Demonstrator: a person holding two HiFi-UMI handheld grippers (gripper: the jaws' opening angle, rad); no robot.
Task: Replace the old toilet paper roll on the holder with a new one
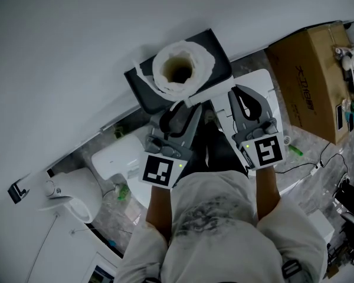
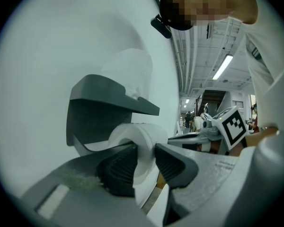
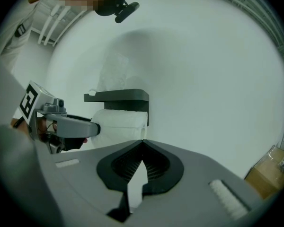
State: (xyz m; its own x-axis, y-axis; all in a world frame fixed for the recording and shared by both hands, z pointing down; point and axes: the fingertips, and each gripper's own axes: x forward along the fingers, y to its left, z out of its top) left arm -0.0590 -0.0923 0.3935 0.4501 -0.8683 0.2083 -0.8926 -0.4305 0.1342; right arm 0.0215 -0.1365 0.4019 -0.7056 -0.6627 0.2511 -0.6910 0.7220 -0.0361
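Logged as swap barely begun: left gripper (image 2: 145,160) clamped on end wall of roll (image 2: 132,134) mounted under shelf of wall holder (image 1: 218,55), right gripper (image 3: 142,142) closed and empty nearby, second roll (image 1: 180,69) upright on shelf, removal and refitting judged outstanding.

**Count of items.** Two rolls are counted: upper roll (image 1: 180,69) on the holder (image 1: 221,61), lower roll (image 2: 141,138) beneath it. Two grippers are counted: left gripper (image 1: 182,106), right gripper (image 1: 237,90). One cardboard box (image 1: 310,75) is counted.
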